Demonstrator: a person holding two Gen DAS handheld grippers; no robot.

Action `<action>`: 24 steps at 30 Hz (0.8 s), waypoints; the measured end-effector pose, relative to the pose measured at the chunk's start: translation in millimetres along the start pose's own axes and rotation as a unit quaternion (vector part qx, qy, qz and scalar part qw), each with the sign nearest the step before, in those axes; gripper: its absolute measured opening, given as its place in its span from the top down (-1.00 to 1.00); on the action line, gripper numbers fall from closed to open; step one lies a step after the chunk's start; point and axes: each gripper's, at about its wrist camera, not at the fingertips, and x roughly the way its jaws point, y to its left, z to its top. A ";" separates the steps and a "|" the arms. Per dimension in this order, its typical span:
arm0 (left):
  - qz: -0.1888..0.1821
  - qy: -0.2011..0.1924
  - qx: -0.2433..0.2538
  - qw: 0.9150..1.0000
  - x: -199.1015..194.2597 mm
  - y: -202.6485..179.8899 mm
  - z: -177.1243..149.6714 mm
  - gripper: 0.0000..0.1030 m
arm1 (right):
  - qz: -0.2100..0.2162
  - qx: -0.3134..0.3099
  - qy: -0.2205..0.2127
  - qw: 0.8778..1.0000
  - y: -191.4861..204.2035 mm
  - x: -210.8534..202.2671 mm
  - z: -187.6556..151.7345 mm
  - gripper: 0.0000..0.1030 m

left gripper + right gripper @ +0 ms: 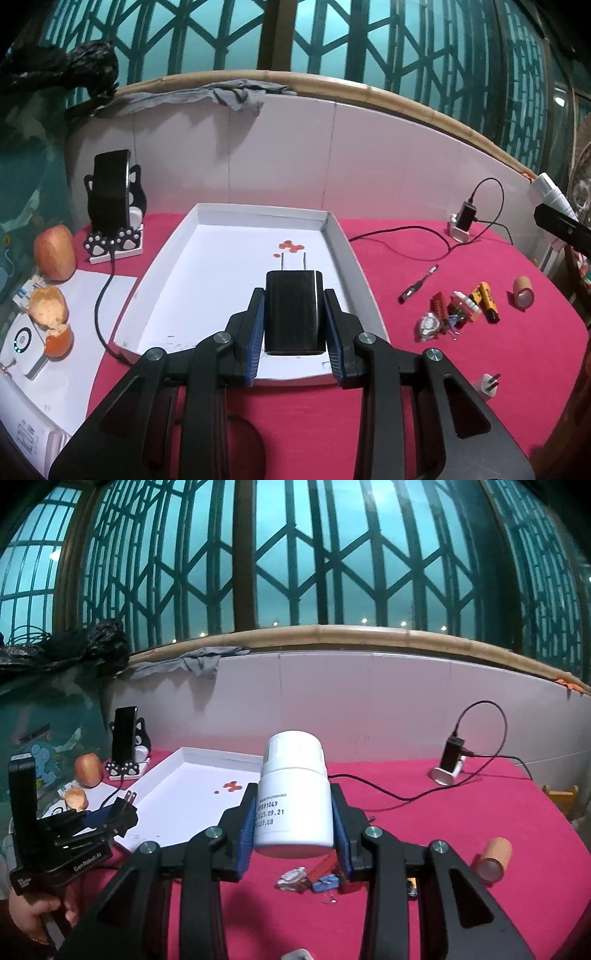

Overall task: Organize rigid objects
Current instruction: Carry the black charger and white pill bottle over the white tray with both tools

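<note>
Hidden or unclear: the base of the black charger [294, 312] sits behind my left gripper's [294, 325] blue pads, and the small items in the clutter pile [456, 312] on the red tablecloth [443, 387] are too small to identify singly. In the right wrist view, part of that clutter lies beneath the white bottle [293, 799], whose printed label is only partly legible.

Surroundings: the white tray [334, 236], bearing a red mark, lies ahead of my left gripper; a phone on a paw-print stand [112, 199] stands left of it, fruit [55, 253] further left, a white plug [489, 386] near the table's front right, and a tan roll [523, 291] at the far right. A black cable crosses the cloth behind the tray.

Pose: my left gripper pinches the black charger, prongs pointing forward, held over the tray's near end. My right gripper [294, 823] clamps the white bottle upright above the cloth, right of the tray.
</note>
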 end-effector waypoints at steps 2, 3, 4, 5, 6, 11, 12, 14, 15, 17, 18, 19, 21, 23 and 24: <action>0.003 -0.001 -0.004 1.000 -0.2 4.7 0.5 0.43 | 0.004 -0.001 0.002 1.000 4.6 4.3 1.7 0.30; 0.006 -0.001 -0.007 1.000 -0.4 8.5 1.3 0.43 | 0.006 -0.002 0.003 1.000 7.0 6.8 3.0 0.30; 0.007 -0.002 -0.009 1.000 -0.4 11.2 2.4 0.43 | 0.008 -0.003 0.004 1.000 8.9 9.4 4.4 0.30; 0.009 -0.003 -0.011 1.000 -0.2 14.1 4.0 0.43 | 0.009 -0.003 0.005 1.000 10.4 11.8 5.4 0.30; 0.012 -0.004 -0.012 1.000 0.3 17.4 6.4 0.43 | 0.011 -0.002 0.008 1.000 11.8 15.0 6.8 0.30; 0.024 -0.010 -0.019 0.999 4.0 34.1 23.8 0.43 | 0.028 0.008 0.027 0.999 18.5 33.5 13.8 0.30; 0.025 -0.010 -0.020 0.999 4.9 36.6 26.8 0.43 | 0.031 0.008 0.030 0.999 21.2 37.2 14.8 0.30; 0.027 -0.008 -0.020 0.999 8.5 40.3 31.8 0.43 | 0.035 0.004 0.037 0.999 27.8 45.6 16.3 0.29; 0.025 -0.005 -0.021 0.999 11.2 42.0 33.8 0.43 | 0.037 0.002 0.042 0.998 31.0 50.0 17.0 0.30; 0.019 0.004 -0.025 0.999 18.5 45.8 38.6 0.43 | 0.041 -0.003 0.049 0.998 37.1 59.0 18.6 0.30; 0.018 0.008 -0.028 0.999 22.6 48.6 41.4 0.43 | 0.040 -0.004 0.053 0.998 39.5 62.9 19.2 0.30; 0.019 0.010 -0.030 0.999 25.4 50.6 43.3 0.43 | 0.040 -0.004 0.056 0.998 41.4 67.0 20.2 0.30; 0.023 0.016 -0.034 0.999 32.6 56.0 48.3 0.43 | 0.039 -0.001 0.059 0.998 43.5 73.0 22.1 0.29; 0.024 0.023 -0.036 0.999 39.4 59.3 52.4 0.43 | 0.040 0.006 0.063 0.997 44.9 80.3 23.6 0.29; 0.027 0.027 -0.035 0.999 43.9 60.2 54.7 0.43 | 0.040 0.008 0.066 0.997 45.8 84.2 24.0 0.29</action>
